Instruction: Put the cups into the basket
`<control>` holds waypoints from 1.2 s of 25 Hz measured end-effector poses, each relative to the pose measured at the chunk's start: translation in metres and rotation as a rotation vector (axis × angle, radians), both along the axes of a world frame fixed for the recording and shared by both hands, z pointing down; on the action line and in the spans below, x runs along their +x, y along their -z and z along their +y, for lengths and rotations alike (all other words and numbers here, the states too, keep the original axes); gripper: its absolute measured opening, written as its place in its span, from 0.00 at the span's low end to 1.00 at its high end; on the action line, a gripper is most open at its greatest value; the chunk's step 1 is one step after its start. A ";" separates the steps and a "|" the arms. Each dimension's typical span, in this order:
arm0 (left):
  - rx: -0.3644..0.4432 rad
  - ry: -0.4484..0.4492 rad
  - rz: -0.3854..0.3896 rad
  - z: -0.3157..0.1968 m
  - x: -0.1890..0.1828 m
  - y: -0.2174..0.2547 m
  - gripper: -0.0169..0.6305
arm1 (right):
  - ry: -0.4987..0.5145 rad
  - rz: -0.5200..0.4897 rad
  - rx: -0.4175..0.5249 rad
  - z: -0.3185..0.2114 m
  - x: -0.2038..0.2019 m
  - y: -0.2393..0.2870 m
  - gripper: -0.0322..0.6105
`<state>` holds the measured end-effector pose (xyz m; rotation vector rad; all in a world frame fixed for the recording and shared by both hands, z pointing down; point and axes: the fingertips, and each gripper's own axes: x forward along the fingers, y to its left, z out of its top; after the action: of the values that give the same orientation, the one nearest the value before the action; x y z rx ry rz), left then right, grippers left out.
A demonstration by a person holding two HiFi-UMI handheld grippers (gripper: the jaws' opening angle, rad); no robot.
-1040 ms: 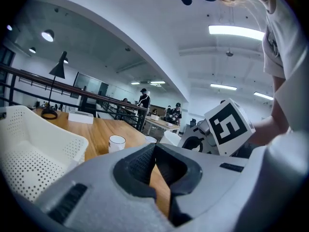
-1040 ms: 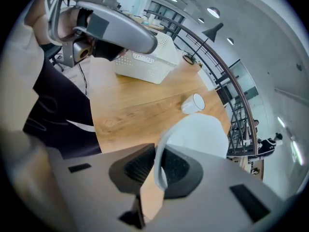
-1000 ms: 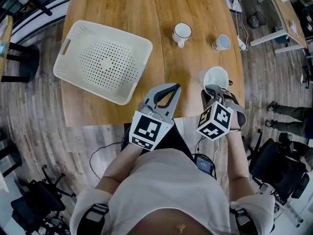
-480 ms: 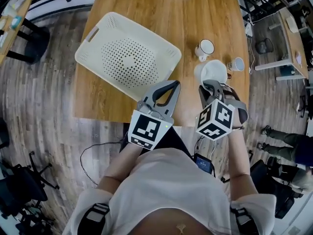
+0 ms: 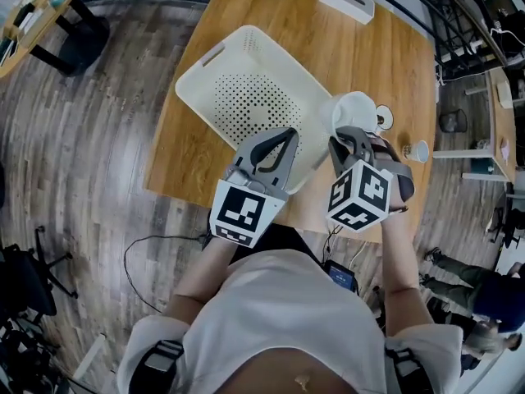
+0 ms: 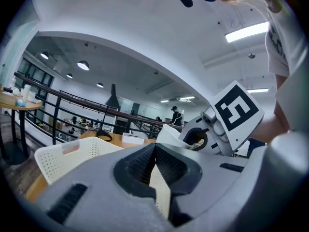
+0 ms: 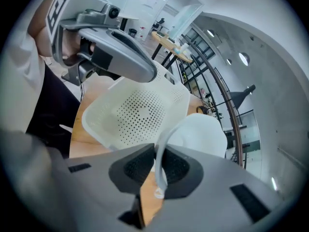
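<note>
Head view: right gripper point(image 5: 345, 135) clenched on the rim of a white cup point(image 5: 354, 110), cup wall pinched between the pads, cup lifted off the wooden table point(image 5: 369, 52)

Cup now at right of centre, against the right edge of the white perforated basket point(image 5: 215, 56). A second ago it sat at lower right, well apart from the basket, which then lay at upper left of frame and now fills upper centre

Left gripper point(image 5: 280, 142) clenched on nothing, jaws together; it now overlaps the basket's near edge, where before it was over bare table short of it

White mug point(image 5: 383, 121) and small cup point(image 5: 419, 151) stand on the table, earlier at upper right, now just right of the held cup

Right gripper view: cup rim runs between the pads, basket beyond at upper left of the cup
</note>
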<state>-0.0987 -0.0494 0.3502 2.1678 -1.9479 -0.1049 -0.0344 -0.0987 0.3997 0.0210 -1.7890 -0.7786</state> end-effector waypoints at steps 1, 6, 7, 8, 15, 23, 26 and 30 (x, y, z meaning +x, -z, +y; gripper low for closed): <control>-0.002 0.016 -0.002 0.001 -0.011 0.000 0.04 | 0.013 -0.002 -0.001 0.001 -0.011 0.000 0.12; -0.006 0.094 -0.012 0.011 -0.069 -0.002 0.04 | 0.075 -0.012 -0.011 0.011 -0.065 -0.008 0.12; -0.006 0.110 -0.013 0.013 -0.079 -0.002 0.04 | 0.086 -0.013 -0.015 0.014 -0.075 -0.011 0.12; -0.006 0.124 -0.013 0.015 -0.089 -0.002 0.04 | 0.097 -0.012 -0.021 0.017 -0.085 -0.014 0.12; 0.014 0.172 0.005 0.016 -0.141 -0.005 0.04 | 0.159 0.037 -0.058 0.030 -0.136 -0.044 0.13; 0.030 0.251 0.022 0.011 -0.202 -0.004 0.04 | 0.234 0.097 -0.107 0.037 -0.177 -0.087 0.13; 0.031 0.270 0.033 0.008 -0.219 -0.006 0.04 | 0.271 0.121 -0.108 0.036 -0.191 -0.102 0.13; 0.040 0.268 0.079 0.001 -0.229 -0.006 0.04 | 0.298 0.152 -0.120 0.033 -0.205 -0.122 0.14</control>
<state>-0.3274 -0.0480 0.3562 1.8828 -2.1960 -0.2708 -0.2394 -0.0656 0.5220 -0.3817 -1.7099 -0.8569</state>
